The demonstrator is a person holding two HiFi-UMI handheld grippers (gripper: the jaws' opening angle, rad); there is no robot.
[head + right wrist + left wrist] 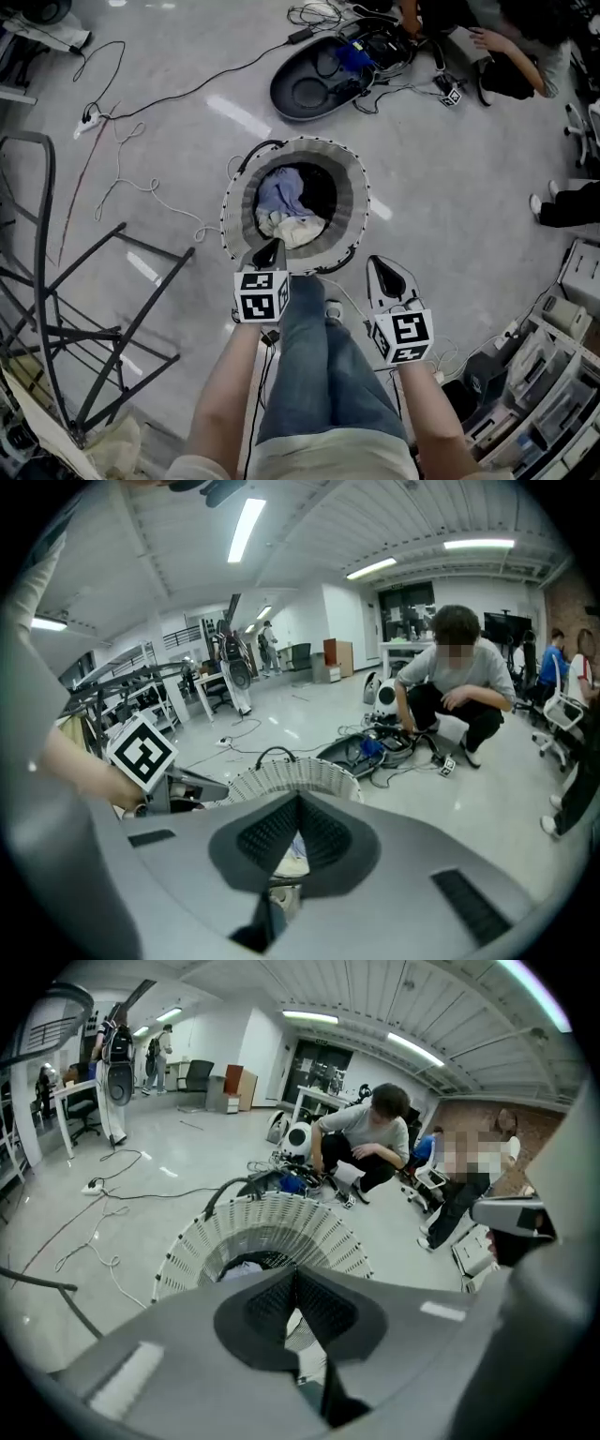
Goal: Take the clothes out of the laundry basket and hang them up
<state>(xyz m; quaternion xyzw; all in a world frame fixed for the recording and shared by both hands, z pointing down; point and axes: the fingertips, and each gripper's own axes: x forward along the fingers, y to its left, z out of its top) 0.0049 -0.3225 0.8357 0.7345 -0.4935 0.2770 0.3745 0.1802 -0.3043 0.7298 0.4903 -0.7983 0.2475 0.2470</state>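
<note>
Both the left gripper (268, 252) and the right gripper (386, 275) hung shut and empty by the basket (353, 202), whose clothes (284, 201) looked soft, light and limp, best pinched at a raised fold

The laundry basket (354, 202) has a white ribbed wall with fine dark slits and a thin black edge. Inside it, a lavender garment (279, 194) sits toward ten o'clock, a cream garment (298, 229) toward six and a navy-black garment (321, 187) toward two. The left gripper (272, 248) and right gripper (380, 264) are matte grey with black jaws. The left cube (260, 294) and right cube (404, 336) are white with black square markers. The person's jeans (319, 366) are faded blue and the top (319, 455) is pale cream. The floor (169, 141) is glossy light grey. The drying rack (94, 309), at eight o'clock, is dark grey.
</note>
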